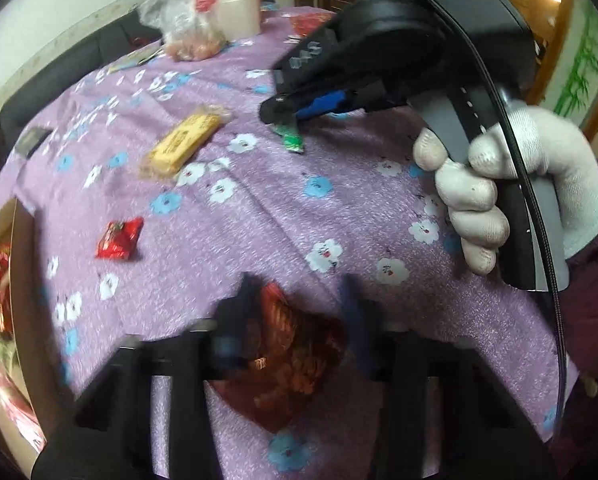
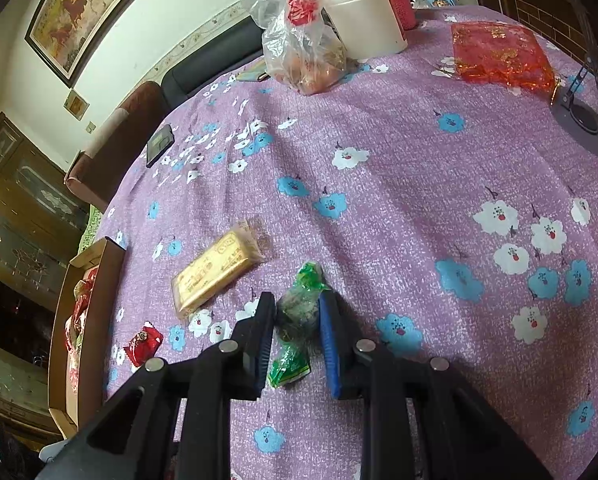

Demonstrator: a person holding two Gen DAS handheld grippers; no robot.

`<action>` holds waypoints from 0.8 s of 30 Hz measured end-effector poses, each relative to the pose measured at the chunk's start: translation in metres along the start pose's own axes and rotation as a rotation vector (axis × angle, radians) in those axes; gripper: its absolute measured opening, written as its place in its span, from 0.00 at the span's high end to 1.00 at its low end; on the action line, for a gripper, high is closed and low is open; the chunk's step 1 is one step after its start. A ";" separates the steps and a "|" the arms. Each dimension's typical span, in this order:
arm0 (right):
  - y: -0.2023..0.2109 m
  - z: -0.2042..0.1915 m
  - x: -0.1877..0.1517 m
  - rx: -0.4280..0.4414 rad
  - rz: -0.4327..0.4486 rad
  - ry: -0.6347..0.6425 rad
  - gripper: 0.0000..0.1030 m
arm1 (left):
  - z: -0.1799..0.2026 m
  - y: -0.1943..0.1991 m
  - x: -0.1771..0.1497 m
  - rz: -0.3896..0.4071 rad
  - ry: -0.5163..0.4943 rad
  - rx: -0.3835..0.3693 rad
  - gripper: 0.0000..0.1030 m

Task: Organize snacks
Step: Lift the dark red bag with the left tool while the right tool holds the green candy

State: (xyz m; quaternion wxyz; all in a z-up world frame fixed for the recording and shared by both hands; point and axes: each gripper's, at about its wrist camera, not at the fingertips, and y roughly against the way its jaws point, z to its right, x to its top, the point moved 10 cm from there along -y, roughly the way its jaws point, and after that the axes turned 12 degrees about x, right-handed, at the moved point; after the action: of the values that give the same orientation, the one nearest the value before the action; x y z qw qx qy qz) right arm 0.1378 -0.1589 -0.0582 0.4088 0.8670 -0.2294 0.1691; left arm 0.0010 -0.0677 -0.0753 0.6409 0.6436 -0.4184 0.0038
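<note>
My left gripper (image 1: pixel 295 292) is shut on a dark red snack packet (image 1: pixel 295 356), held above the purple flowered tablecloth (image 1: pixel 259 216). My right gripper (image 2: pixel 297 300) is shut on a green-wrapped candy (image 2: pixel 297 312) that rests on the cloth; it also shows in the left wrist view (image 1: pixel 277 114) with the candy (image 1: pixel 293 140) hanging from its tips. A yellow snack bar (image 2: pixel 215 270) lies just left of the candy, also seen in the left wrist view (image 1: pixel 185 140). A small red packet (image 2: pixel 144 344) lies nearer the left edge; the left wrist view (image 1: pixel 119 239) shows it too.
A cardboard box (image 2: pixel 81 320) with red snacks stands at the table's left edge. A plastic bag of food (image 2: pixel 303 48), a white tub (image 2: pixel 363 16) and a red gauze bag (image 2: pixel 499 54) stand at the far side. A phone (image 2: pixel 160 145) lies far left.
</note>
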 end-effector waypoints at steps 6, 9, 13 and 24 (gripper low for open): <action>0.004 0.004 0.001 0.013 0.010 -0.020 0.77 | -0.029 0.012 -0.003 0.030 0.167 -0.039 0.79; 0.009 0.007 0.004 0.020 0.025 -0.031 0.77 | -0.040 0.022 -0.008 0.028 0.242 -0.087 0.79; 0.005 0.009 0.002 0.016 0.006 -0.038 0.77 | -0.044 0.038 -0.004 0.048 0.309 -0.216 0.76; 0.005 0.007 0.003 -0.003 0.009 -0.015 0.77 | -0.031 0.031 -0.024 0.012 0.129 -0.150 0.41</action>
State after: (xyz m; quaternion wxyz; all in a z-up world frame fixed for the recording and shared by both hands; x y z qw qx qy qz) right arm 0.1382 -0.1677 -0.0584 0.4075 0.8666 -0.2365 0.1643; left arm -0.0150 -0.0242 -0.0576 0.7128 0.5897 -0.3792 0.0178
